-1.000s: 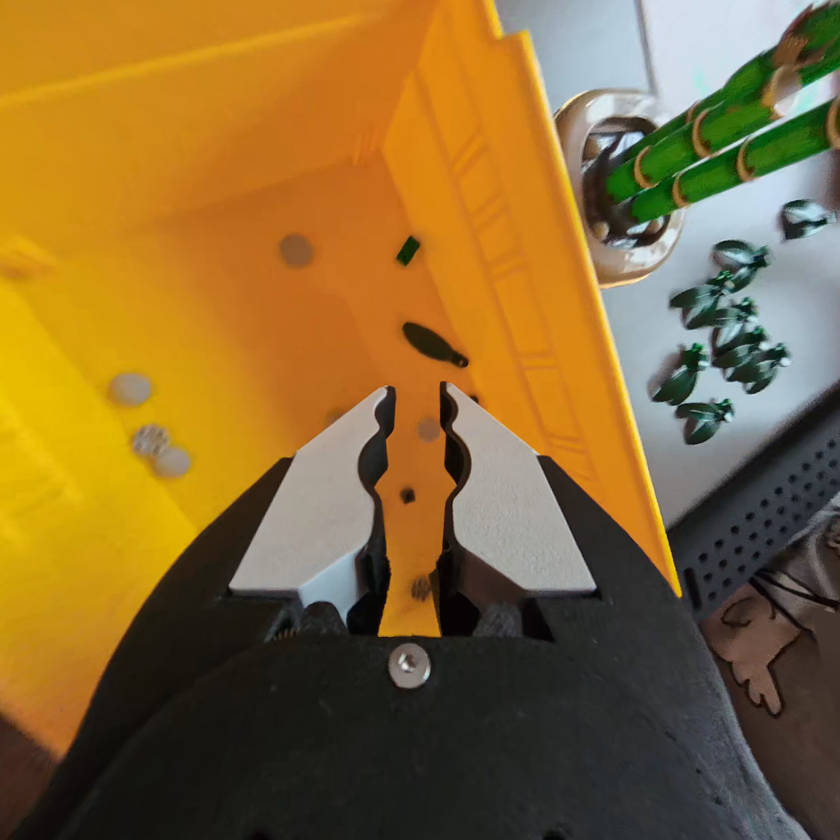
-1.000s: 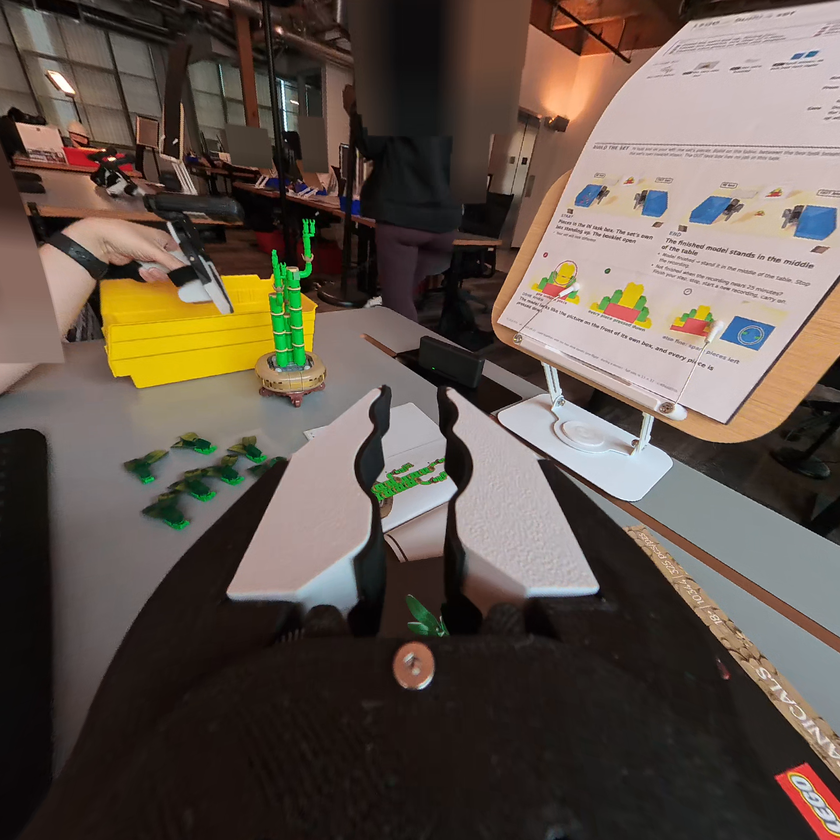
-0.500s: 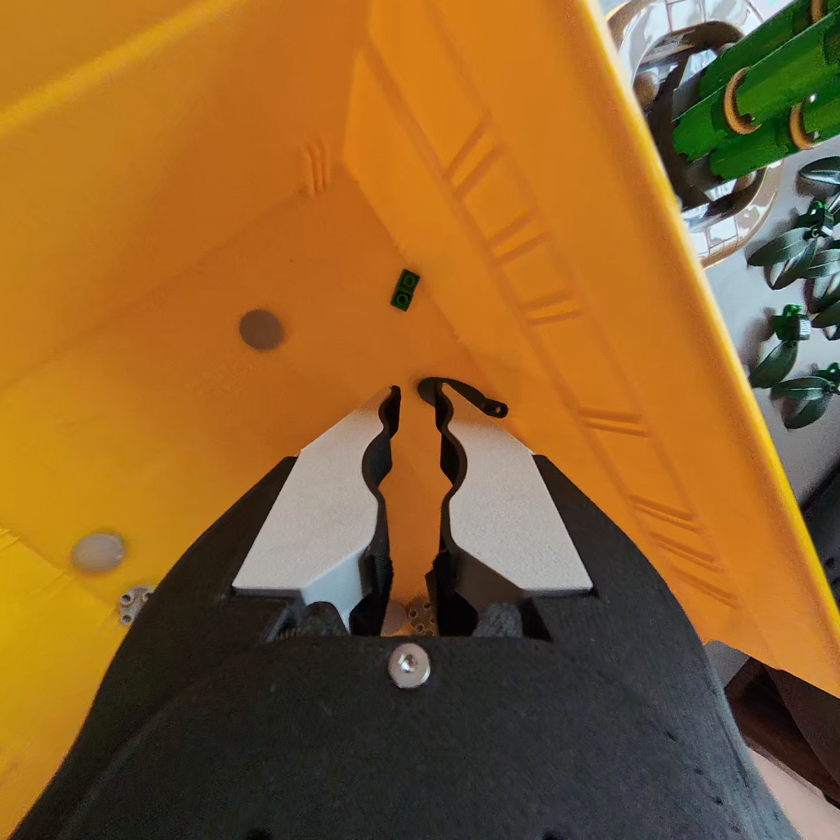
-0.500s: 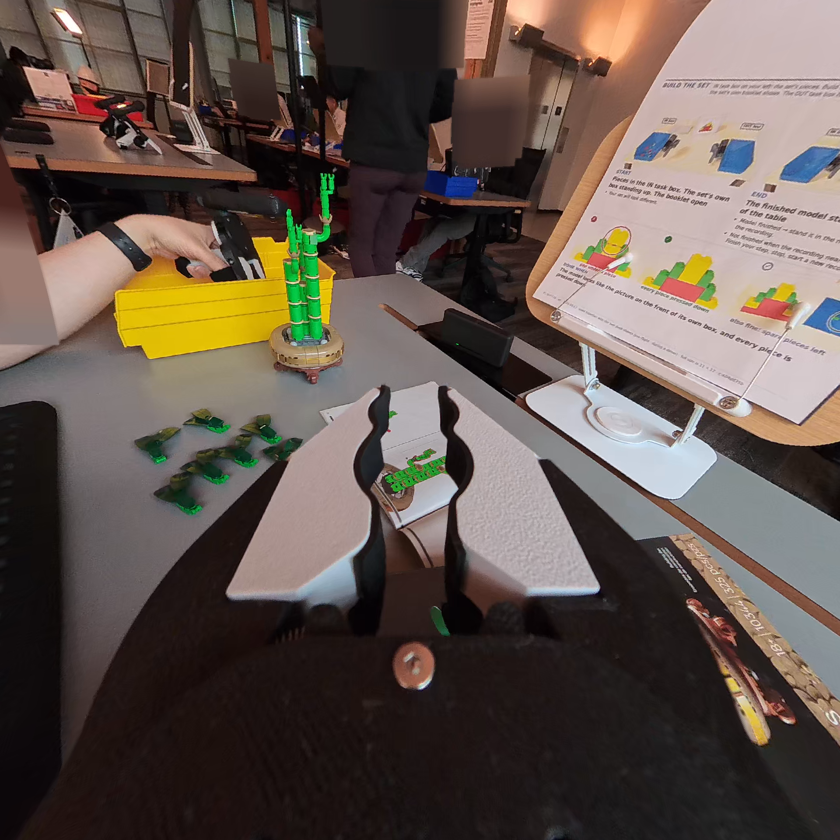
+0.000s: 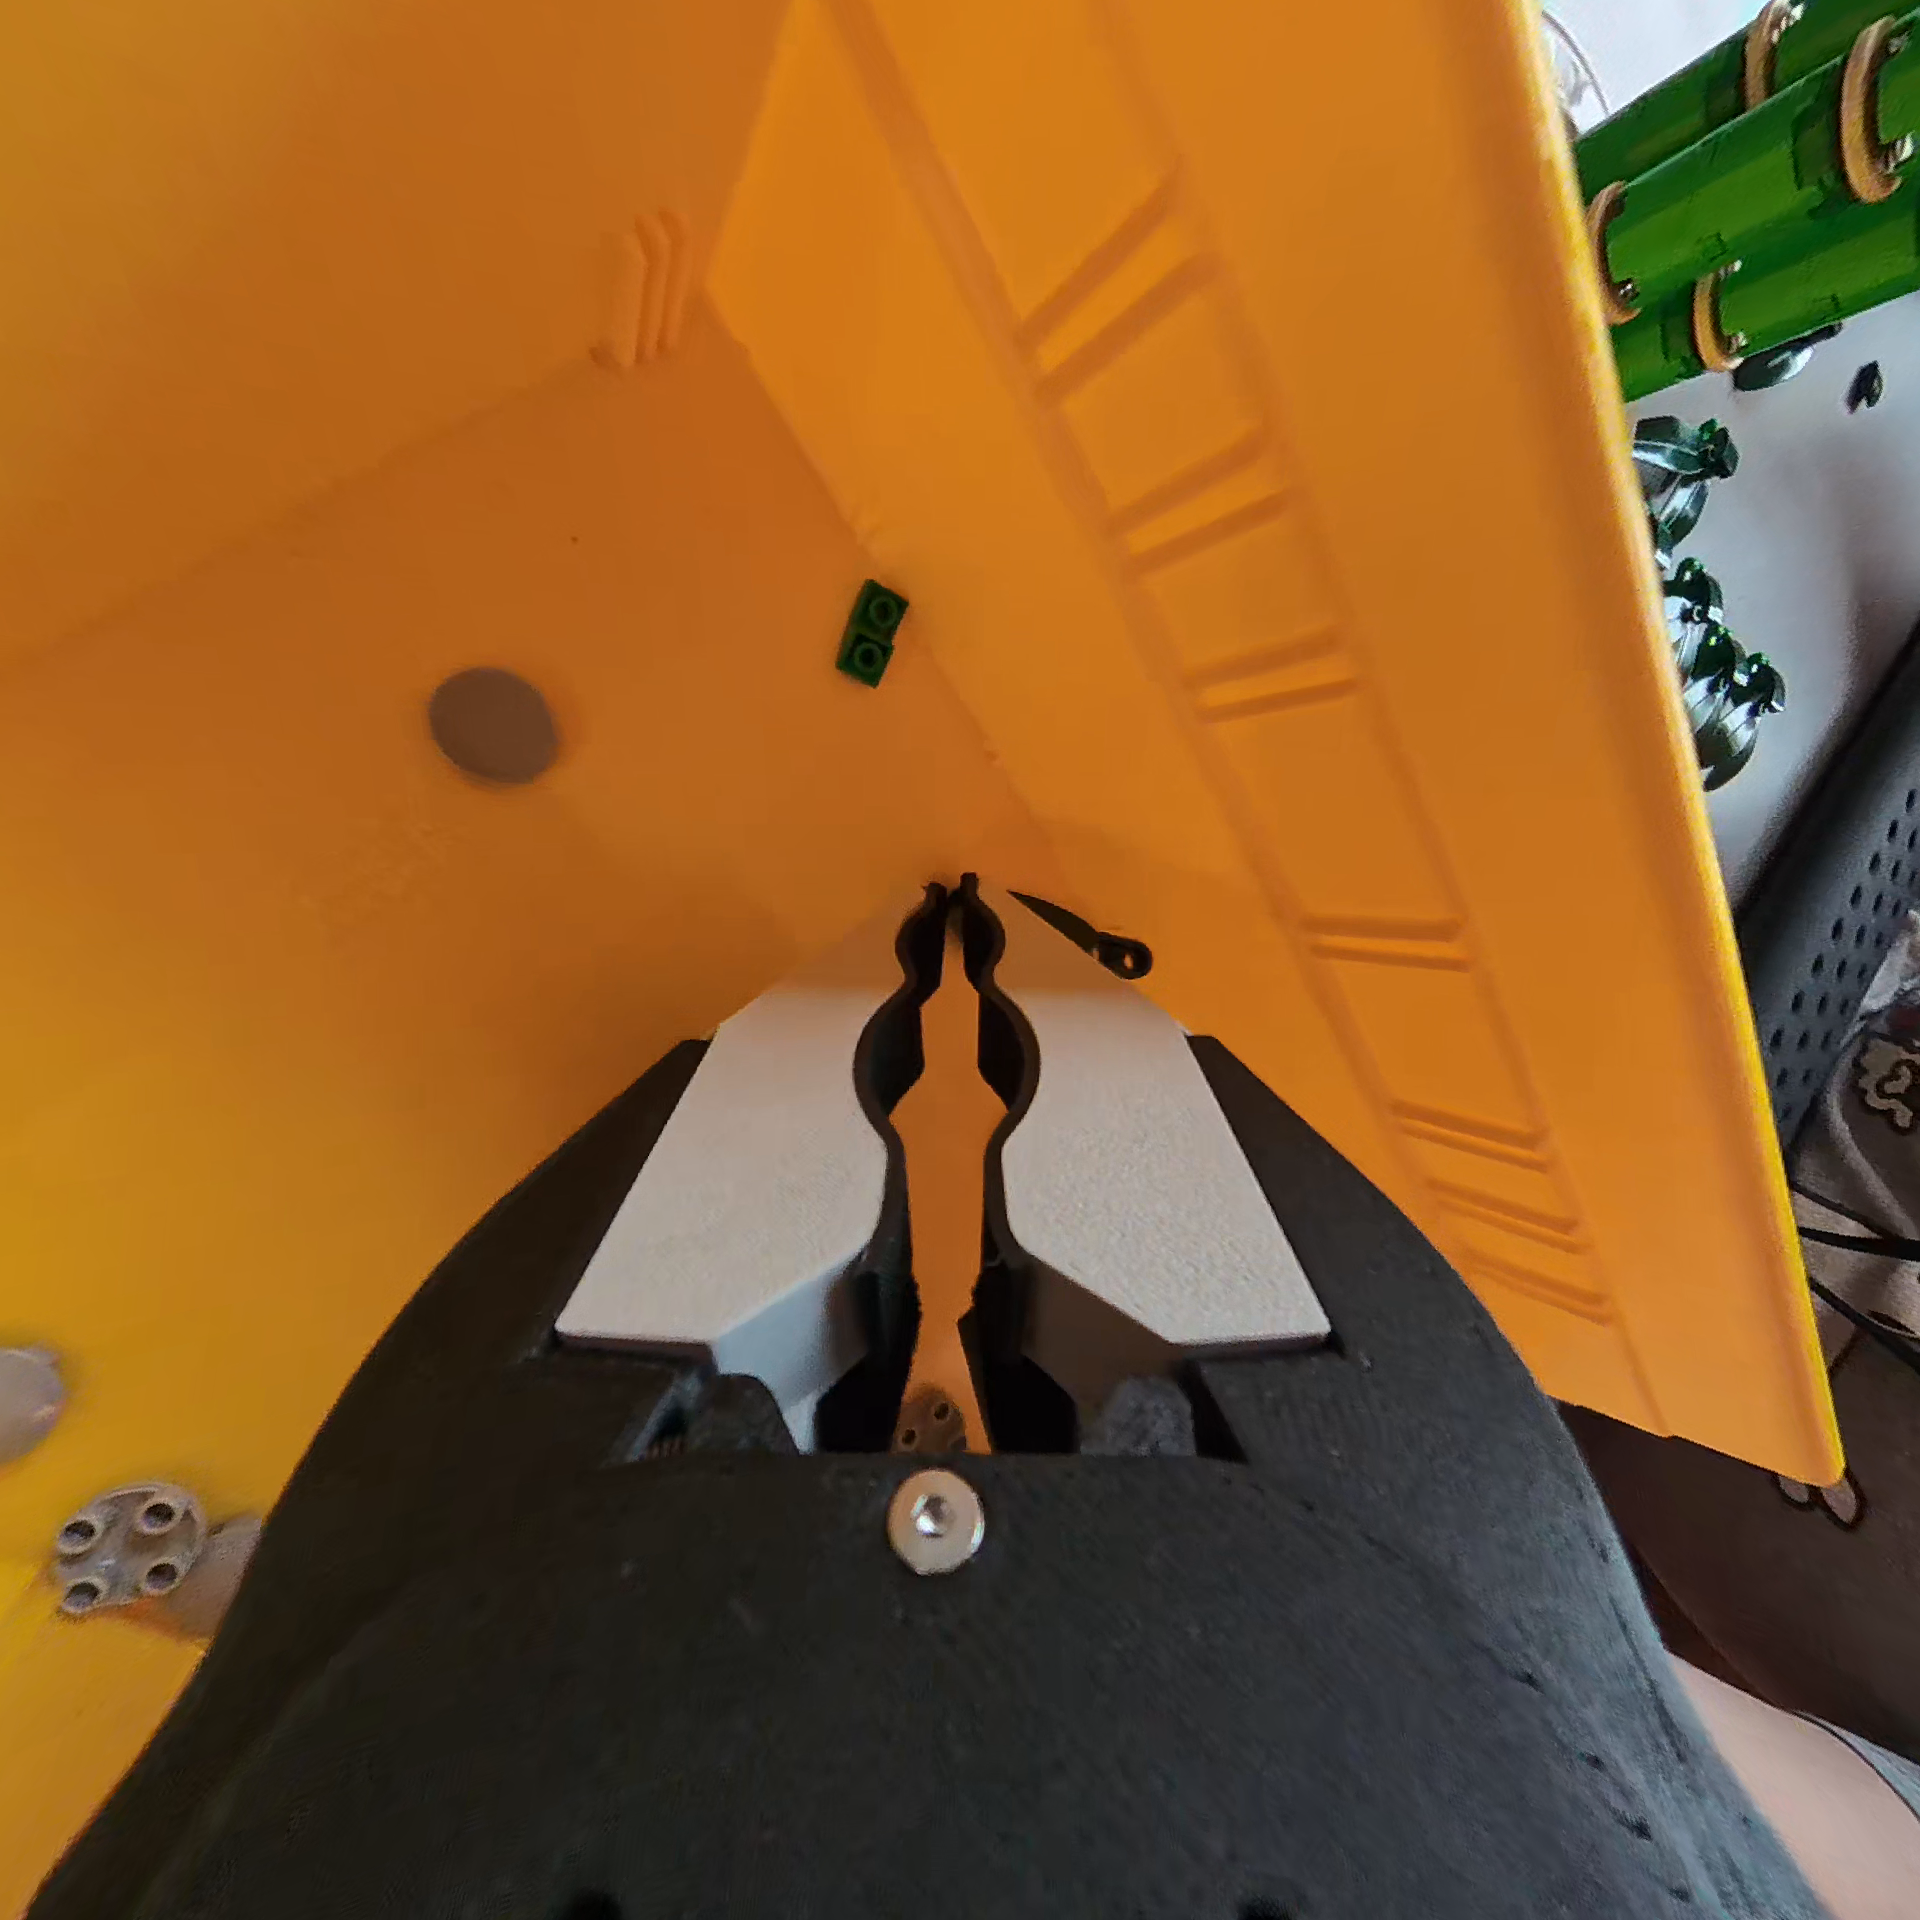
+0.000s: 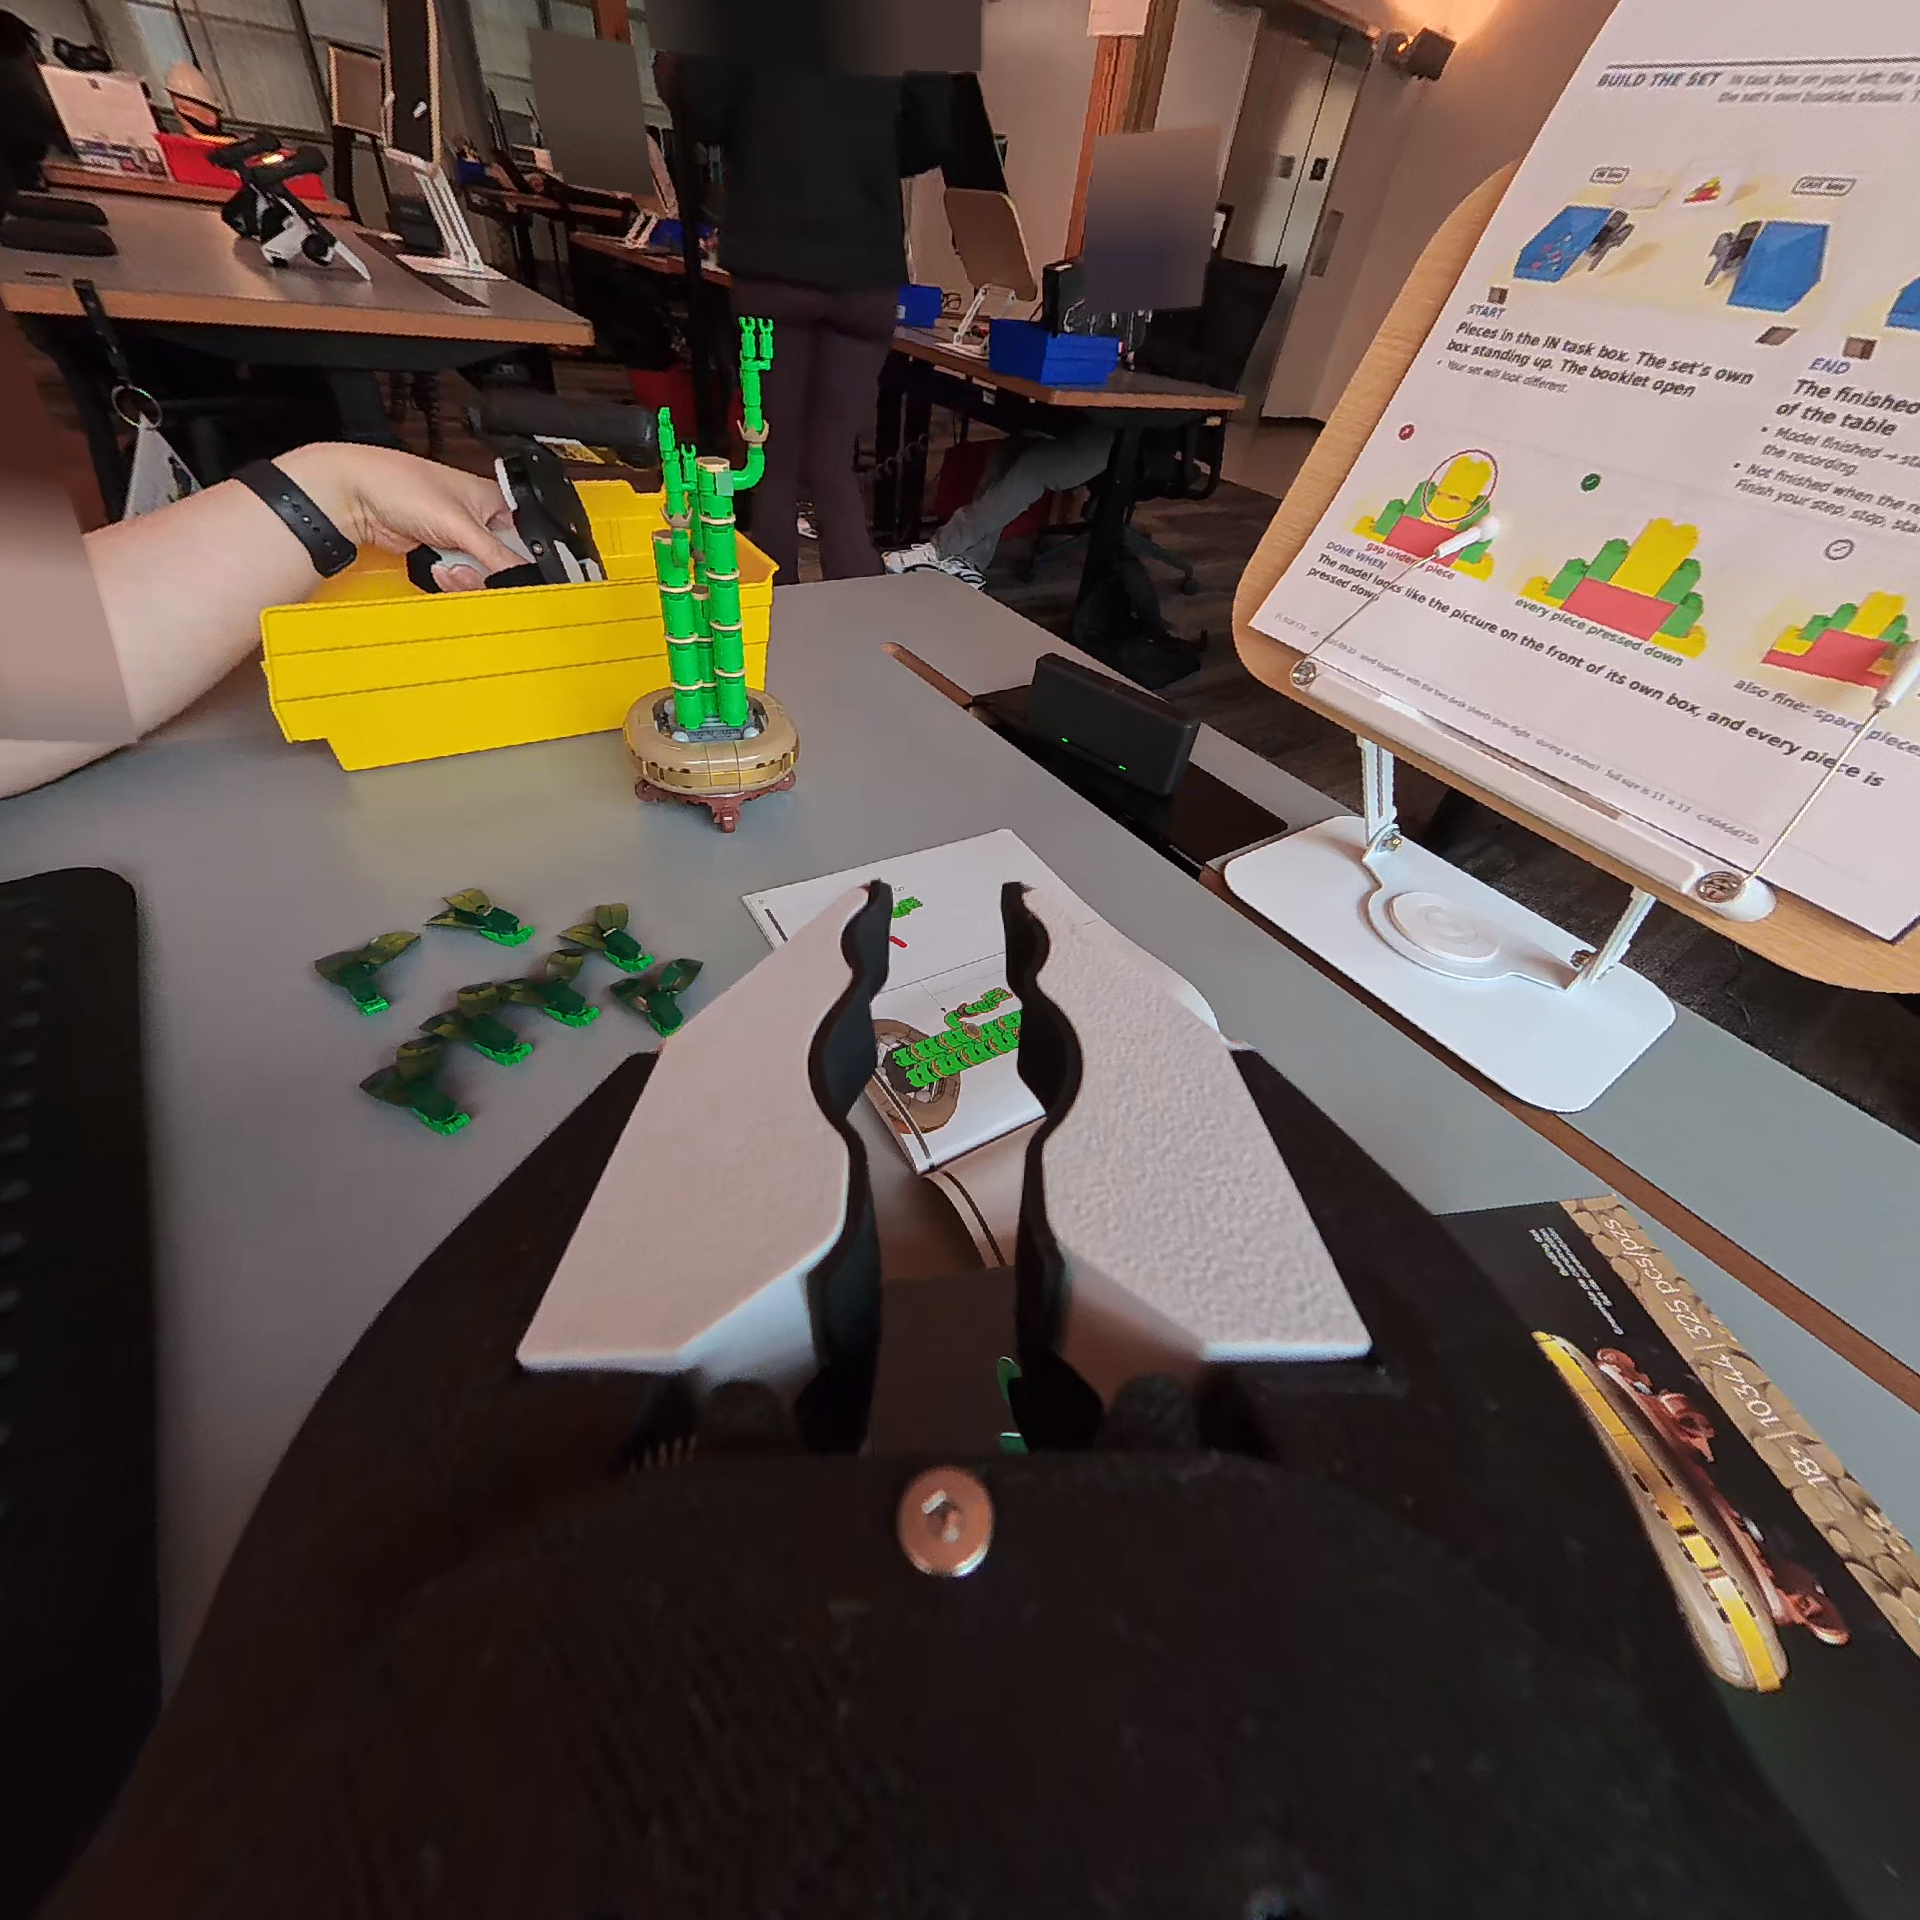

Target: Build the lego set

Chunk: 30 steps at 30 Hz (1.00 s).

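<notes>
- Left wrist view: the left tool (image 5: 951,894) reaches deep into the yellow bin (image 5: 1299,520), low over its floor; its tips are drawn almost together and I can see nothing caught between them
- A thin dark leaf piece (image 5: 1081,935) lies just to the right of those tips, close against the bin's right wall; it looks like the piece being fetched, and the wall leaves little room to get a finger on its far side
- Ahead of the tool, a green two-stud plate (image 5: 871,634) sits by the same wall, with a grey round tile (image 5: 494,724) ahead and to the left; a grey four-hole round piece (image 5: 130,1548) lies behind and far to the left
- Right wrist view: the right tool (image 6: 940,904) hovers over the bench (image 6: 260,831) with its fingers apart, gripping nothing, probably waiting; a small green sliver (image 6: 1006,1392) shows down near the roots of its fingers, and what it is I cannot tell
- The bamboo model (image 6: 707,623) stands upright in its tan pot, ahead and left of this tool, just in front of the bin, so new parts travel only a short way
- Assembled green leaves (image 6: 499,997) lie spread out to the tool's left, likely staged for fitting to the stalks
- The open booklet (image 6: 956,1060) lies directly beyond the fingertips; a printed instruction sheet (image 6: 1662,468) is propped on a stand to the right, tilted to be read while working
- The set's box (image 6: 1683,1455) lies flat at the near right, with print along its edge
</notes>
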Each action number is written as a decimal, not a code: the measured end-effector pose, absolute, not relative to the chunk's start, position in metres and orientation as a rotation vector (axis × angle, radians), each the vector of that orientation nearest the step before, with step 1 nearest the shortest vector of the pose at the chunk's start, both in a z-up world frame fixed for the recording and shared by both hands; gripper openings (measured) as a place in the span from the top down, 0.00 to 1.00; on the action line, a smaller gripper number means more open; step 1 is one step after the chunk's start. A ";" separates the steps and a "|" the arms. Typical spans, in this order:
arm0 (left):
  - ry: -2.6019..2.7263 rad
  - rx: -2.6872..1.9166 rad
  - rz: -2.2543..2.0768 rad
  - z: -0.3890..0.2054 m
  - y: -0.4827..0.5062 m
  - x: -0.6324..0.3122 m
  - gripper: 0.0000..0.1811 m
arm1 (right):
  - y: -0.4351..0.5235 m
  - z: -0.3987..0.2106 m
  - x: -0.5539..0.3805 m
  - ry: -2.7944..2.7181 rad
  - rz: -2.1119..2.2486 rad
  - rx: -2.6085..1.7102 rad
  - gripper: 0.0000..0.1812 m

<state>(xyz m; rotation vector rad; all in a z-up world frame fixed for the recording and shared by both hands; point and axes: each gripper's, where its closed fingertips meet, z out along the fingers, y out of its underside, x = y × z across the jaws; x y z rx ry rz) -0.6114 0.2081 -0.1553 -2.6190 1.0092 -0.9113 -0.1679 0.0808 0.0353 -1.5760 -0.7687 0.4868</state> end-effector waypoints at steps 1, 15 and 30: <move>1.013 -2.613 -0.910 -0.154 0.208 -0.612 1.00 | 0.081 0.035 -0.168 -0.771 0.484 -1.576 0.89; 0.826 -2.444 -0.701 -0.072 0.216 -0.645 1.00 | 0.080 0.032 -0.186 -0.839 0.463 -1.578 0.89; 1.255 -1.544 -0.954 0.112 0.035 -0.440 1.00 | -0.001 0.080 -0.341 -0.974 1.177 -1.399 0.86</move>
